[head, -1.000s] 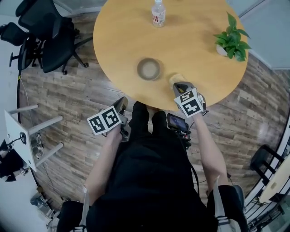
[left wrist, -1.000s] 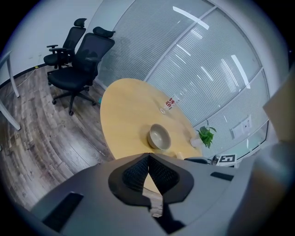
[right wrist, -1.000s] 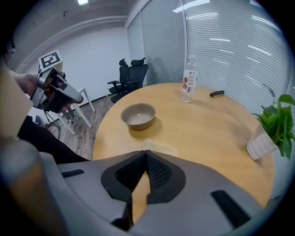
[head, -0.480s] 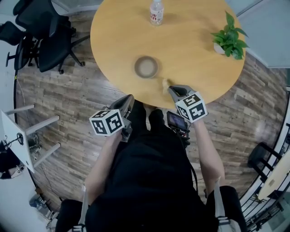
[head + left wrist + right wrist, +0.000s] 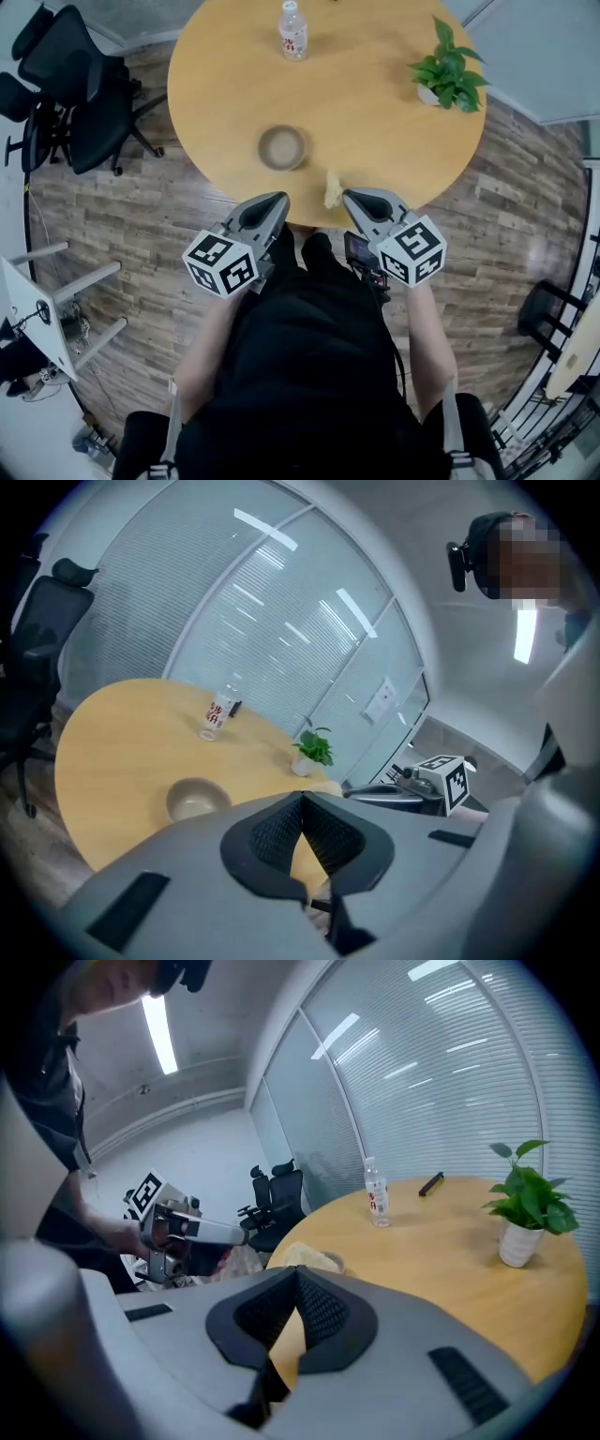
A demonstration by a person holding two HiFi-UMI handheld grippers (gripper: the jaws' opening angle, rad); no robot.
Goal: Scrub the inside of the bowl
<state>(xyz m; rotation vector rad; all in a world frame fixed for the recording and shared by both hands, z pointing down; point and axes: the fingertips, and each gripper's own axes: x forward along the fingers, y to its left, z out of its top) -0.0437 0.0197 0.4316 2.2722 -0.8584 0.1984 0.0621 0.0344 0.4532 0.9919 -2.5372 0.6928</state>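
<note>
A grey-brown bowl (image 5: pixel 281 147) (image 5: pixel 195 799) stands upright on the round wooden table (image 5: pixel 375 122), near its front edge. A yellowish sponge (image 5: pixel 331 188) (image 5: pixel 307 1258) lies on the table to the right of the bowl, right at the edge. My left gripper (image 5: pixel 277 200) (image 5: pixel 302 799) hangs off the table in front of the bowl, shut and empty. On the other side my right gripper (image 5: pixel 353 197) (image 5: pixel 295 1275) is just short of the sponge and apart from it. Its jaws are together with nothing between them.
A plastic bottle (image 5: pixel 292 30) (image 5: pixel 216 716) stands at the table's far side and a potted plant (image 5: pixel 445 73) (image 5: pixel 525 1202) at the far right. A black pen (image 5: pixel 431 1183) lies near the bottle. Office chairs (image 5: pixel 70 84) stand at the left, over wooden floor.
Both grippers have drawn back from the table toward the body and now sit level with each other. The right gripper has come away from the sponge, which stays at the table's edge.
</note>
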